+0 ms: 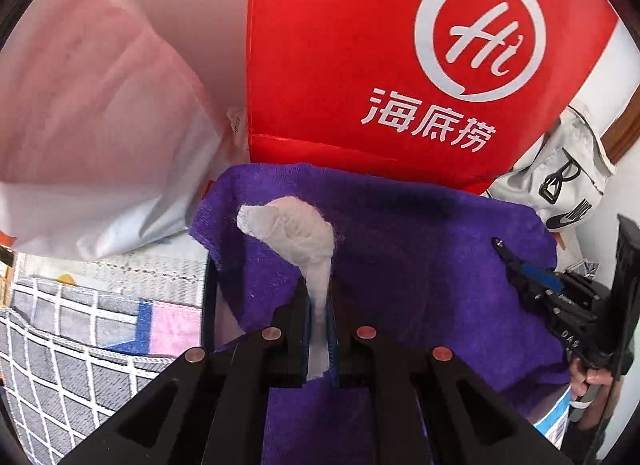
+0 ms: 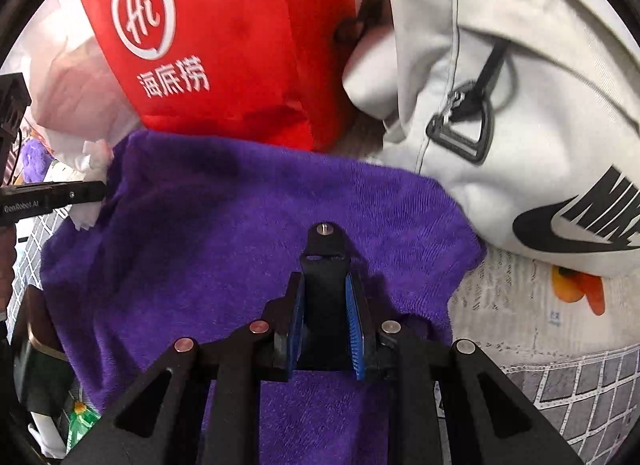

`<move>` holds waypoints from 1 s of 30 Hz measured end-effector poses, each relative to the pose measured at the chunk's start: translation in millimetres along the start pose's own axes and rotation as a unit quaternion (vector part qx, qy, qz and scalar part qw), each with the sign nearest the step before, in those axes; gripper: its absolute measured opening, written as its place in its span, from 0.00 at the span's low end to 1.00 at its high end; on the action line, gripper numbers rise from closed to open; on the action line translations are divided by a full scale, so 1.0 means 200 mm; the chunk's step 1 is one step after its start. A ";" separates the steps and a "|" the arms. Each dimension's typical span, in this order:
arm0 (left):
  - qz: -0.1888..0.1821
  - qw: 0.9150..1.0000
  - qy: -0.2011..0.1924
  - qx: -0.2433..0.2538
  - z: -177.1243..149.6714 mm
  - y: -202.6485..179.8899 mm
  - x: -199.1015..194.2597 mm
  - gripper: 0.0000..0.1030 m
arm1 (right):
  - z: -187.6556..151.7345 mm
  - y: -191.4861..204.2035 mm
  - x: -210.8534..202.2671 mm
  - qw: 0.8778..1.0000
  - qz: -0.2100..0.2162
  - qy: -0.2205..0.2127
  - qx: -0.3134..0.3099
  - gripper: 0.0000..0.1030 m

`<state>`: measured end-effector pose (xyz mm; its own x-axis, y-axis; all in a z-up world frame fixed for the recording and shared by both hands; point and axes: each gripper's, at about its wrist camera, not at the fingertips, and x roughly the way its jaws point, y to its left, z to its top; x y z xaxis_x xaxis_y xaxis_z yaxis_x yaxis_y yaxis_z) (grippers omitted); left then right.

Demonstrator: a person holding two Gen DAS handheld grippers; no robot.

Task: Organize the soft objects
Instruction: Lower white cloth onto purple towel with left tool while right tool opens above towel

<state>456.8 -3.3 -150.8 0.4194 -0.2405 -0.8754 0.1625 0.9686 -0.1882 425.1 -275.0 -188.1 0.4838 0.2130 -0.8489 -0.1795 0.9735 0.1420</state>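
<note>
We read a white circled "Hi" logo above the characters 海底捞 on the red fabric bag [image 1: 400,65]. The white bag [image 2: 520,125] bears a black swoosh and block letters "NIK", the rest cut off. The left hand-held gripper [image 2: 48,197] carries "GenRobot.AI"; the right hand-held gripper [image 1: 560,305] carries "DAS".

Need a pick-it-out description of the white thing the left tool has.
Start at the big red bag with white lettering; the purple towel lies just in front. Over its left part, the left tool pinches a crumpled white tissue, the only small pale wad against purple.
</note>
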 end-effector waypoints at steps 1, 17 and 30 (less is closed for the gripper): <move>-0.003 1.000 0.000 0.000 -0.01 0.00 0.01 0.07 | 0.00 0.00 0.00 1.000 0.000 -0.001 -0.003 0.20; 0.061 0.998 -0.013 -0.022 -0.03 -0.03 -0.11 0.56 | -0.02 0.09 -0.22 0.999 0.003 -0.037 -0.007 0.48; 0.060 0.995 -0.076 -0.033 -0.37 0.01 -0.69 0.57 | -0.42 0.46 -0.70 0.999 0.035 -0.041 -0.008 0.54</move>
<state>332.6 36.4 -63.3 0.5632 -0.1247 -0.8168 0.0465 0.9918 -0.1194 267.9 -223.0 -99.1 0.5386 0.2865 -0.7924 -0.2289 0.9548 0.1897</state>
